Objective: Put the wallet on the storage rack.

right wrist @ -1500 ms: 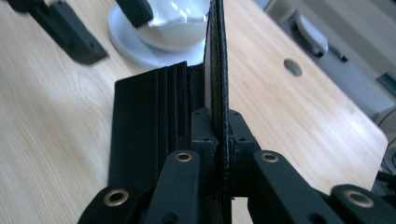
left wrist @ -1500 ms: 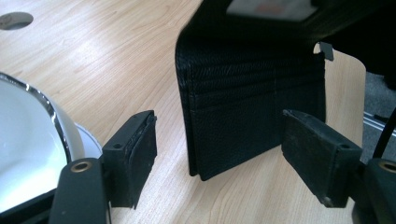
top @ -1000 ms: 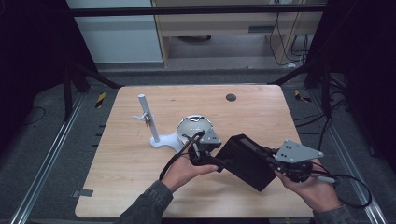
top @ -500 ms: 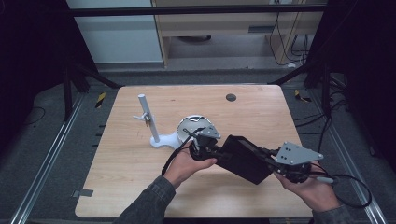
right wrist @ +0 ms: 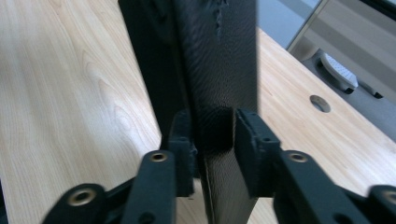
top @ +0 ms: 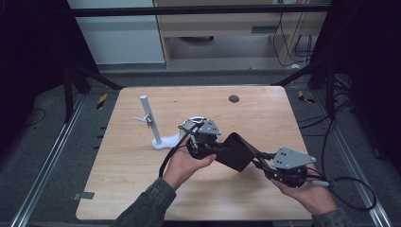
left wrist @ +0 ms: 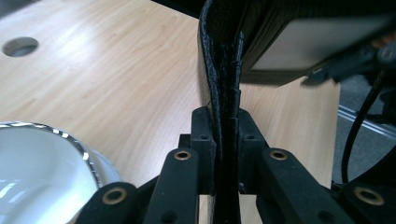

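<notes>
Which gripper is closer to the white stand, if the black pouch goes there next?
Left. The left gripper holds the pouch right beside the white stand; the right gripper grips its far edge, farther from the stand.

Wooden table (top: 142, 189) on dark grey floor (top: 42, 142), pale cabinet (top: 227, 28) behind.

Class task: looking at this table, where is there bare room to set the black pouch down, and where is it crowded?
Free: the table right of its hole, and the near-left corner below the white stand. Crowded: the middle, around the stand, both grippers and pouch.
</notes>
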